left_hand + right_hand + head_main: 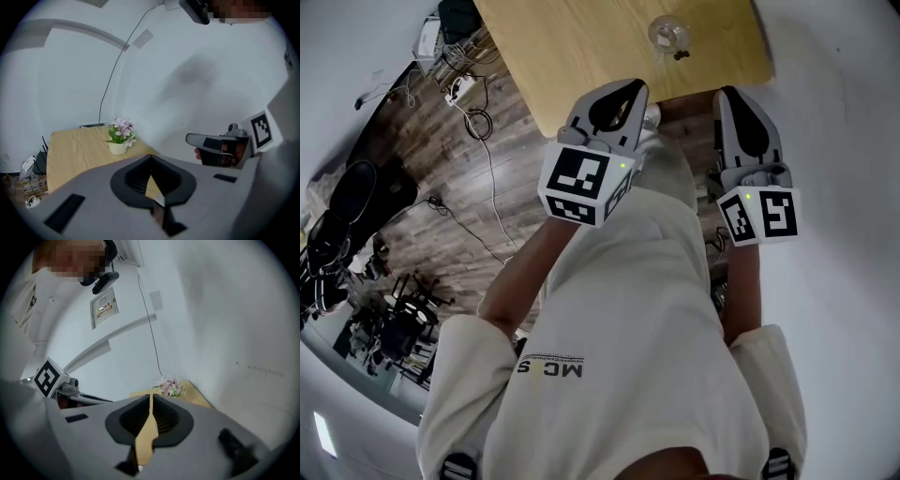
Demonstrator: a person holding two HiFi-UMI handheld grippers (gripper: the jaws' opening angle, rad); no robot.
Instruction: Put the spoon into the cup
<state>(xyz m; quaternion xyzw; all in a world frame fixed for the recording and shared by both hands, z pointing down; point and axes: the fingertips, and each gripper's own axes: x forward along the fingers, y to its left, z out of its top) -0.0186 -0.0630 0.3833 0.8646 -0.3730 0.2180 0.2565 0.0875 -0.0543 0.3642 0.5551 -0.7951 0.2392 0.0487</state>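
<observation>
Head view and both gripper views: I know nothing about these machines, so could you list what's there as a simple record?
Setting: person standing before a wooden table
Left gripper: jaws together, nothing between them
Right gripper: jaws together, nothing between them
On table: small pot of pink flowers
Spoon and cup: not clearly made out in any view

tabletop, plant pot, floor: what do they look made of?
Tabletop: light wood or wood-look laminate, matte, with faint grain lines. Plant pot: smooth cream surface, ceramic or plastic; the look leaves it open. Floor: dark wood-pattern planks with a slight sheen, possibly laminate or vinyl.
</observation>
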